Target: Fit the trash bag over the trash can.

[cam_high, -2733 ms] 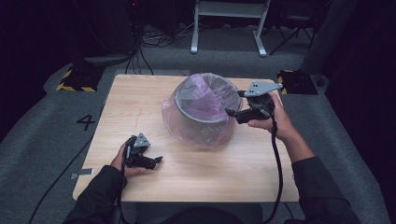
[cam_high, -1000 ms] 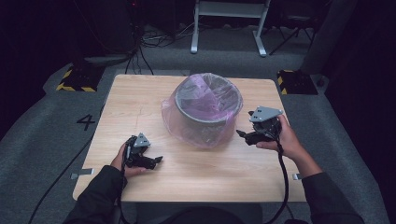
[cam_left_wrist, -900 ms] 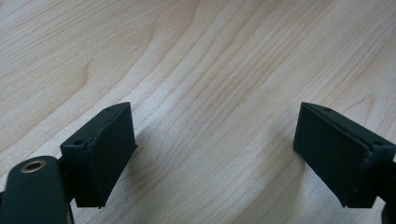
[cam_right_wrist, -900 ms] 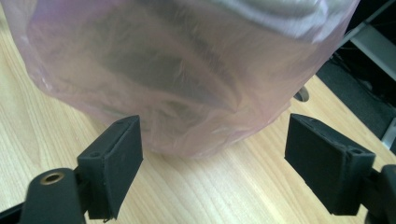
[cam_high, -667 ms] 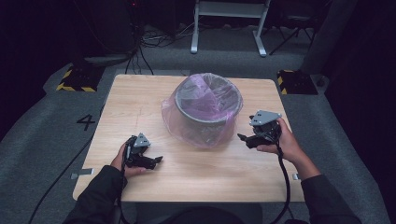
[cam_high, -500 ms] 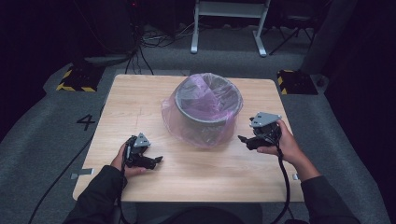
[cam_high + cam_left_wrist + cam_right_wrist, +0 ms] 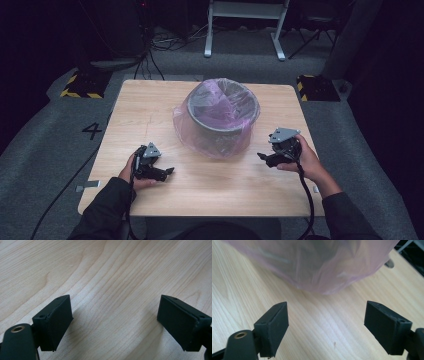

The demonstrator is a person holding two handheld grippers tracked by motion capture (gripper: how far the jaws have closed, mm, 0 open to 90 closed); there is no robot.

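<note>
A grey round bin [image 7: 223, 106] lined with a thin pink plastic bag [image 7: 212, 137] stands at the middle of the wooden table [image 7: 150, 107]. The bag drapes over the rim and down the outside. My right gripper [image 7: 265, 159] rests on the table to the right of the bin, open and holding nothing. In the right gripper view its jaws stand wide apart, with the bag [image 7: 312, 262] a short way ahead. My left gripper [image 7: 165, 172] lies open on the table at the front left, pointing right. Bare wood [image 7: 112, 302] lies between its jaws.
Grey carpet surrounds the table, with a painted "4" [image 7: 92, 131] at the left. Yellow-black striped blocks [image 7: 80, 84] sit on the floor by both far corners. A white frame's legs [image 7: 245, 27] and cables lie beyond the far edge.
My right gripper has come down from the bin's rim to the table at the bin's right and settled there. The left gripper has stayed put.
</note>
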